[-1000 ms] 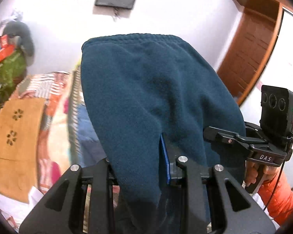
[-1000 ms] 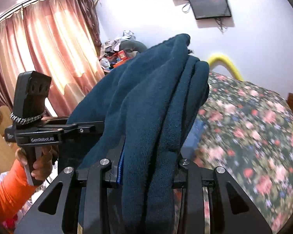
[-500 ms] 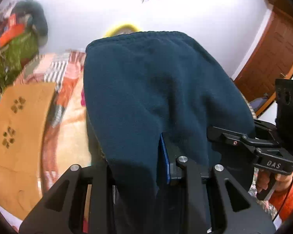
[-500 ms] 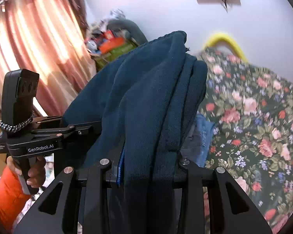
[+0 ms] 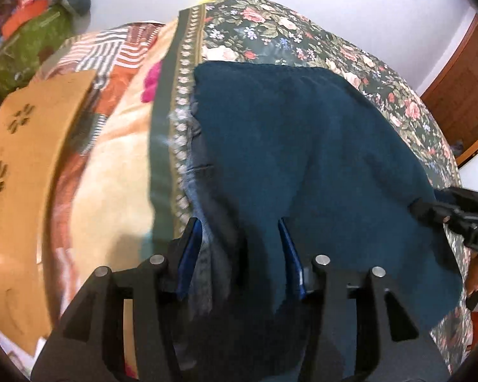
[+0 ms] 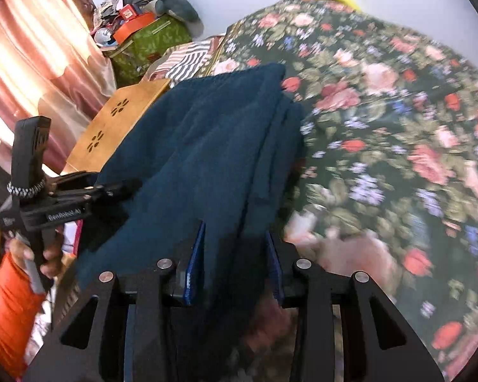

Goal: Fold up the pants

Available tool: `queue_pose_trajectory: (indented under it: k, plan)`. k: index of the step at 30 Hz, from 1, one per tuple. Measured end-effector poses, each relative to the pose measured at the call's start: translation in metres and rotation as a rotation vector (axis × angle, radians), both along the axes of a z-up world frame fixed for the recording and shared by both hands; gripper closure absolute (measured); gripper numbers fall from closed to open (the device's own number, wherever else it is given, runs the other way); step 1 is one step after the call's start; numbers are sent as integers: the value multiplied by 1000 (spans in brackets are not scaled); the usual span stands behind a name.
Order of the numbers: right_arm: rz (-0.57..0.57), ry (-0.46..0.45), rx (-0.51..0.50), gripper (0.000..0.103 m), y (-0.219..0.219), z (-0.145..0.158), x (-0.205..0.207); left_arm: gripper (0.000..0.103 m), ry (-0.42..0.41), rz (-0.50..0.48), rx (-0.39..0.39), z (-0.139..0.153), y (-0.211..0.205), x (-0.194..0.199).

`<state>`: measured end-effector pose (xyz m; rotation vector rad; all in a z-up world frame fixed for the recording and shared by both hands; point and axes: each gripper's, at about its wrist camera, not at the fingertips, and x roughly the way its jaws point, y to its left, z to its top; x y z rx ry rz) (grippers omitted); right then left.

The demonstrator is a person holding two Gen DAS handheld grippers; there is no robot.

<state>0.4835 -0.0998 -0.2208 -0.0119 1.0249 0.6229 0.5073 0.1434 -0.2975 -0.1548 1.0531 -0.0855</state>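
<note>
The dark teal fleece pants (image 5: 302, 146) lie folded over on the floral bedspread (image 5: 302, 41), stretched between both grippers. My left gripper (image 5: 239, 248) has its jaws parted around the near edge of the pants, with the cloth still between them. My right gripper (image 6: 235, 248) also stands with jaws parted around the other near edge of the pants (image 6: 213, 146). Each gripper shows in the other's view: the right one (image 5: 455, 219) and the left one (image 6: 105, 191), both at the cloth's edge.
A blue denim garment (image 5: 197, 172) lies under the pants' left edge. A wooden lap table (image 5: 19, 165) sits at the left on a patterned blanket (image 5: 111, 159). A green box with clutter (image 6: 146, 41) stands by the curtain. A brown door (image 5: 462, 95) is at right.
Both grippers have swung down and forward, laying the raised pants flat onto the bed. The jaws of both have opened from their tight grip on the cloth.
</note>
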Motion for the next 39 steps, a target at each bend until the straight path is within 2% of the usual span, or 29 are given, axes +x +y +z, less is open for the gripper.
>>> queue_pose_trajectory:
  k: [3, 7, 12, 16, 18, 22, 25, 28, 30, 32, 34, 36, 37, 39]
  plan:
    - [-18, -87, -49, 71, -5, 24, -24, 54, -17, -8, 68, 20, -4, -12]
    - [-22, -198, -21, 69, -11, 68, -48, 54, -134, -51, 138, 79, -24, -57]
    - [-33, -366, 39, 69, -11, 143, -107, 54, -302, -70, 120, 160, -49, -120]
    - [-36, -525, 111, 69, -15, 204, -175, 54, -452, -67, 85, 223, -63, -180]
    - [-40, -597, 131, 69, -15, 225, -205, 54, -519, -69, 63, 250, -68, -211]
    - [-47, -740, 162, 69, -17, 252, -264, 54, -670, -35, 79, 293, -79, -279]
    - [-40, -824, 188, 69, -17, 262, -304, 54, -742, -20, 86, 308, -88, -318]
    - [-35, -875, 212, 69, -16, 265, -335, 54, -820, 13, 132, 316, -102, -361]
    - [-38, -884, 228, 69, -17, 262, -347, 48, -848, 37, 141, 315, -108, -380]
    - [-41, -879, 246, 68, -17, 256, -357, 37, -875, 55, 147, 313, -114, -397]
    - [-52, -880, 241, 56, -16, 252, -360, 28, -901, 70, 165, 312, -120, -412]
    - [-70, -893, 235, 33, -17, 249, -365, 13, -922, 77, 181, 312, -125, -424]
    - [-76, -896, 239, 30, -18, 248, -366, 2, -933, 83, 181, 312, -127, -429]
    - [-91, -888, 254, 18, -20, 248, -368, 0, -943, 94, 188, 313, -128, -436]
